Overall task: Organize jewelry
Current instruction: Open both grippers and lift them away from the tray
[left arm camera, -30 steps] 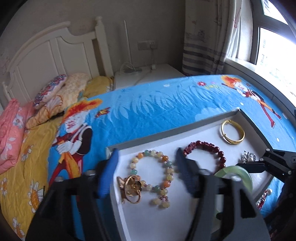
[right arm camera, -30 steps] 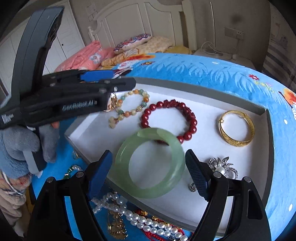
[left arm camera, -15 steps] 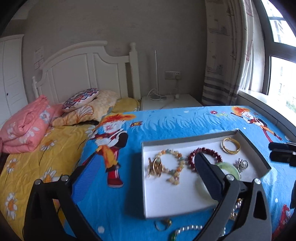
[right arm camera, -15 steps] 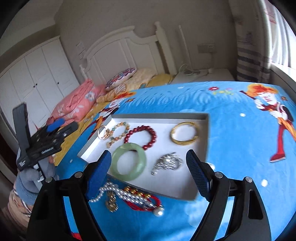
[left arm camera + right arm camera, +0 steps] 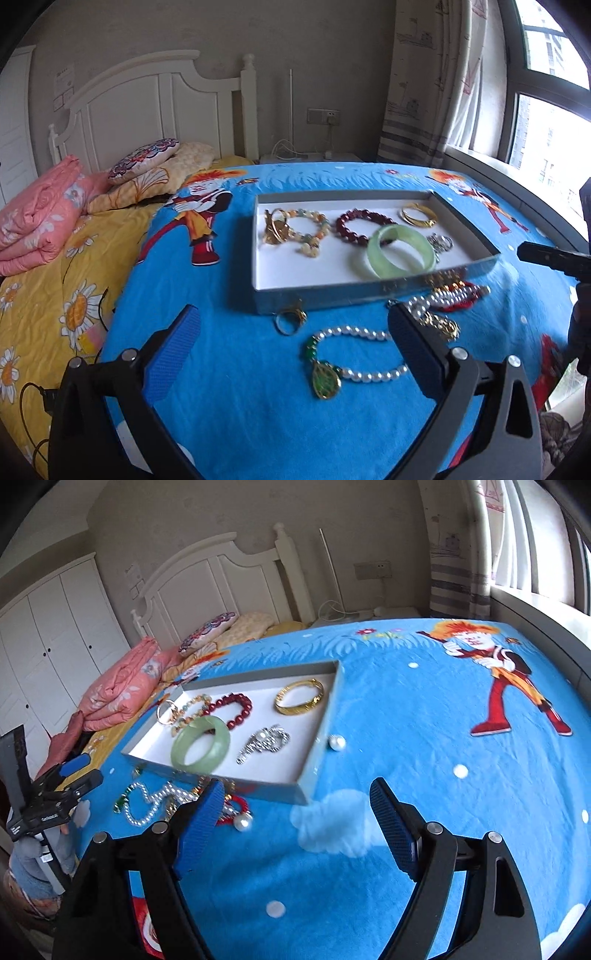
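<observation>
A grey tray [image 5: 369, 293] [image 5: 317, 746] with a white floor lies on the blue bedspread. In it are a jade bangle [image 5: 400, 251] [image 5: 201, 747] leaning on a red bead bracelet [image 5: 364, 218], a gold bangle [image 5: 419, 216] [image 5: 299, 701], a mixed bead bracelet [image 5: 310, 236], a gold ring [image 5: 275, 229] and a silver brooch [image 5: 264, 740]. In front of the tray lie a pearl necklace with a green pendant [image 5: 354, 354], a gold ring [image 5: 290, 321] and a tangle of pearls and red beads [image 5: 450, 295]. My left gripper [image 5: 291, 325] and right gripper [image 5: 295, 794] are both open and empty, short of the tray.
Loose pearls [image 5: 337, 742] [image 5: 243, 823] lie beside the tray. Pillows and a pink quilt [image 5: 40, 221] are piled at the white headboard. A window and curtain stand on the right. The left gripper [image 5: 55, 794] shows at the left edge of the right wrist view.
Both grippers have drawn back from the tray, which now looks smaller and farther. The left jaws have spread wider. The jade bangle stays in the tray, no longer between the right fingers.
</observation>
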A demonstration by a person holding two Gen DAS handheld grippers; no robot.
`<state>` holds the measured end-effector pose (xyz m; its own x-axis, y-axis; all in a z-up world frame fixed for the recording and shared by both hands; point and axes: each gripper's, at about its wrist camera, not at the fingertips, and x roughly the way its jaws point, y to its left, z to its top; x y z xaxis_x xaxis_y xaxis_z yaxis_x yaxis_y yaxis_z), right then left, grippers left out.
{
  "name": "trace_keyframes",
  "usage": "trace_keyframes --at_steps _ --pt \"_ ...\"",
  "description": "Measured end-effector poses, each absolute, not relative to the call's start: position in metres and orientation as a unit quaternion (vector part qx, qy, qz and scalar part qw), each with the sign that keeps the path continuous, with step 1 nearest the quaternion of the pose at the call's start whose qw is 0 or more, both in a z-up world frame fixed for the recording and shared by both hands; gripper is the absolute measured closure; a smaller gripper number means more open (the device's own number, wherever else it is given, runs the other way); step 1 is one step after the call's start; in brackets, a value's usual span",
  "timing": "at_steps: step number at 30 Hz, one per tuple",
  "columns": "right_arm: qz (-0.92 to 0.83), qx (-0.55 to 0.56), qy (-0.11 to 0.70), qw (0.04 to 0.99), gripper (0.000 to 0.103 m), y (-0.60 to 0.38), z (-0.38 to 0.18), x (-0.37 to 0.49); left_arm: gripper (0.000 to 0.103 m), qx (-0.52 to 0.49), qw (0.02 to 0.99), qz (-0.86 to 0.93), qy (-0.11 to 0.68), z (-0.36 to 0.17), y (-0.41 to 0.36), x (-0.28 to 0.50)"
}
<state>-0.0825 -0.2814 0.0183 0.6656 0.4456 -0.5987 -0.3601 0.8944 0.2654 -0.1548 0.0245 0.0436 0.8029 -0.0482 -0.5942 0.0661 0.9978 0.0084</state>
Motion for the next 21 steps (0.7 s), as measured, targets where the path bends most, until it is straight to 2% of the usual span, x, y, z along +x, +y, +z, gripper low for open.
trace_keyframes --at_steps 15,18,21 --pt "0.218 0.077 0.343 0.911 0.027 -0.289 0.01 -0.083 0.003 0.018 0.938 -0.056 0.343 0.019 0.017 -0.146" --pt "0.215 0.073 0.339 0.913 0.03 -0.287 0.011 -0.084 0.003 -0.001 0.935 -0.056 0.351 0.018 0.022 -0.142" --pt "0.204 0.073 0.342 0.914 0.045 -0.288 0.01 -0.083 0.003 -0.015 0.929 -0.058 0.365 0.015 0.026 -0.137"
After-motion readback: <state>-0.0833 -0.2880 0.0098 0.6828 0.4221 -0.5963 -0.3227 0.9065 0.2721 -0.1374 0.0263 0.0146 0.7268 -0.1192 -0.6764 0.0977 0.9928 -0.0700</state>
